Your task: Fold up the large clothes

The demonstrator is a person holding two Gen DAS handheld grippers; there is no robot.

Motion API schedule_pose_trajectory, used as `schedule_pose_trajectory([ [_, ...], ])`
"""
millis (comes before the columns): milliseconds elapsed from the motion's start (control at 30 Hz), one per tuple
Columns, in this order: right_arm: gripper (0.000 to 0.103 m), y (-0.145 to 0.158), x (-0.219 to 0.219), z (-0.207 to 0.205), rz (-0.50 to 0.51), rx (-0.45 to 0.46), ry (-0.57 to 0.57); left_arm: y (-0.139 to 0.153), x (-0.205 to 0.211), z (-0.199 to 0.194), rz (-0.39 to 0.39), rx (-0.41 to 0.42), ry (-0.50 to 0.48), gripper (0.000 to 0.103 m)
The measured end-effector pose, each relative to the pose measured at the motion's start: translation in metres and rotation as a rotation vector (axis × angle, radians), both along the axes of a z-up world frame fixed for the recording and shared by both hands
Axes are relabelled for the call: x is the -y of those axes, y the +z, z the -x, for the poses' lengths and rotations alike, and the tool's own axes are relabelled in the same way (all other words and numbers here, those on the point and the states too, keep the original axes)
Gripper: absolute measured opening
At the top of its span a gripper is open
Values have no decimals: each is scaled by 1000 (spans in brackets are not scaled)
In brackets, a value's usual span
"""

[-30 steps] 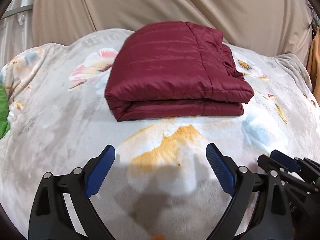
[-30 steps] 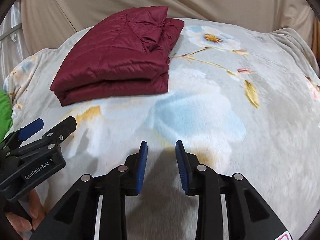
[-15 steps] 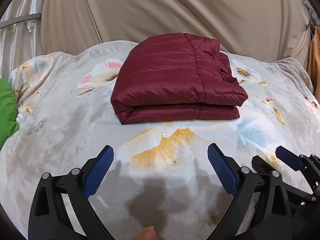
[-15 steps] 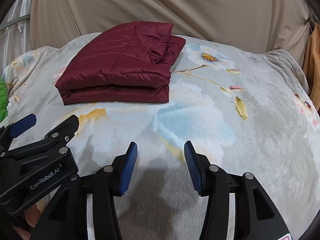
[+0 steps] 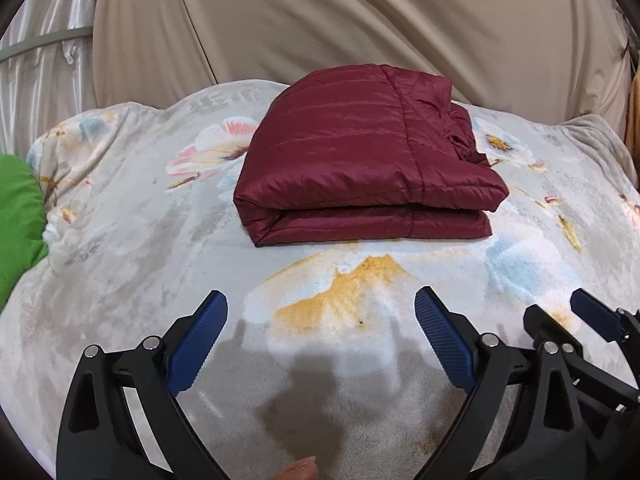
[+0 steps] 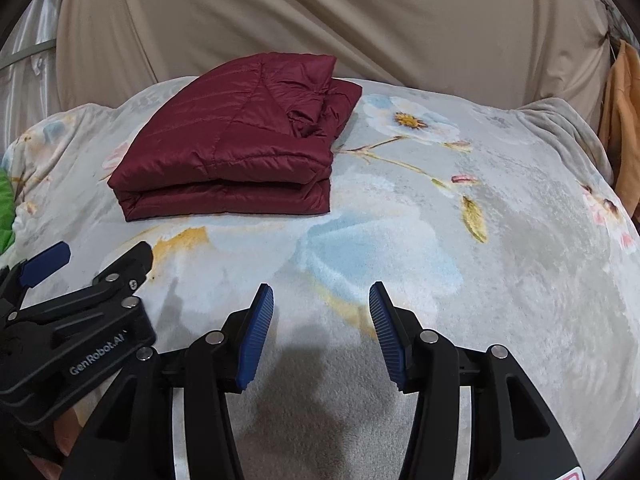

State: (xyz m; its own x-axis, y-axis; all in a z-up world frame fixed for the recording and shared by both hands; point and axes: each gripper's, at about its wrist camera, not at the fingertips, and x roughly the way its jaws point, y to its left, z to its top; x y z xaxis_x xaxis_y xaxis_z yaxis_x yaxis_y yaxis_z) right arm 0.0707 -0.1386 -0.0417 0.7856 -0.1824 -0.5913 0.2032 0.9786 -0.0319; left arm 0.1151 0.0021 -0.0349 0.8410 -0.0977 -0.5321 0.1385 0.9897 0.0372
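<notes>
A dark red quilted jacket [image 5: 360,160] lies folded into a thick rectangle on the floral blanket [image 5: 120,240], untouched by either gripper. My left gripper [image 5: 320,296] hovers over the blanket in front of the jacket's near fold, open wide with nothing between its blue pads. My right gripper [image 6: 321,288] is just to its right, open about half as wide, also with nothing in it. In the right wrist view the jacket [image 6: 232,148] sits up and to the left, and the left gripper [image 6: 102,252] shows at the left edge. The right gripper [image 5: 558,306] shows at the left wrist view's right edge.
A beige curtain [image 5: 360,20] hangs behind the bed. Some green fabric [image 5: 16,220] lies at the bed's left edge, and an orange cloth [image 6: 620,120] hangs at the far right. A fingertip [image 5: 300,468] of the person shows at the bottom.
The right gripper's jaws have spread from a narrow gap to a wider one. Both views have tilted up a little, showing more curtain. The jacket has not moved.
</notes>
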Motion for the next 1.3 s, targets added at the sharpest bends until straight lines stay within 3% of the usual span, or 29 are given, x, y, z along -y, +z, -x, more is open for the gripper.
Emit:
schedule_pose_trajectory([
  [733, 49, -2, -2, -1, -8, -8, -10, -2, 4, -3, -37, -14, 9, 93],
  [833, 49, -2, -2, -1, -8, -8, -11, -2, 3, -3, -36, -18, 23, 98],
  [1300, 50, -1, -3, -1, -4, -8, -14, -1, 7, -1, -69, 5, 48, 96],
])
